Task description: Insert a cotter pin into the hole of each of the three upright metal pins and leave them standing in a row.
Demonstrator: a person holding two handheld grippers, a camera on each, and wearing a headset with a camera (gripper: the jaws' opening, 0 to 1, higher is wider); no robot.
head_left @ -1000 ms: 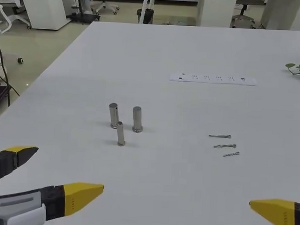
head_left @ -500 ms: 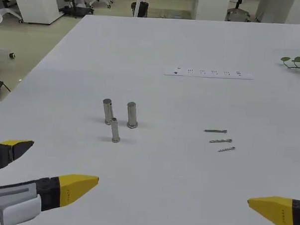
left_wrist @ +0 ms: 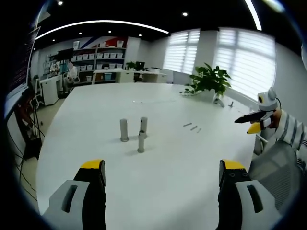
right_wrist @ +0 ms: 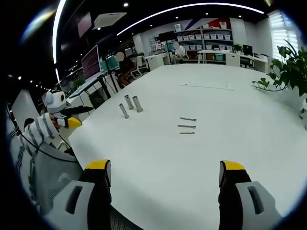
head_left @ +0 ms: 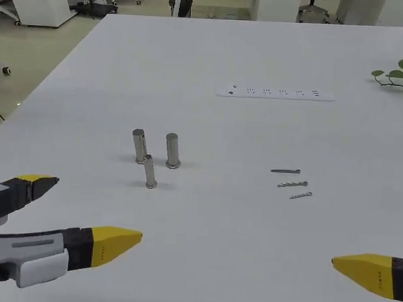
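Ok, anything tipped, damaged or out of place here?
Nothing stands out. The three short silver metal pins stand upright in a cluster, the three small cotter pins lie loose to their right, and the left hand-held gripper and right hand-held gripper are open.

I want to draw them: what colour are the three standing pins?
The pins are shiny silver-grey metal, clearest in the head view.

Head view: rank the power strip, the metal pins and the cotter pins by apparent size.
1. Power strip, largest though farthest away.
2. Metal pins, the three roughly alike.
3. Cotter pins, similar in length to the pins but far thinner.
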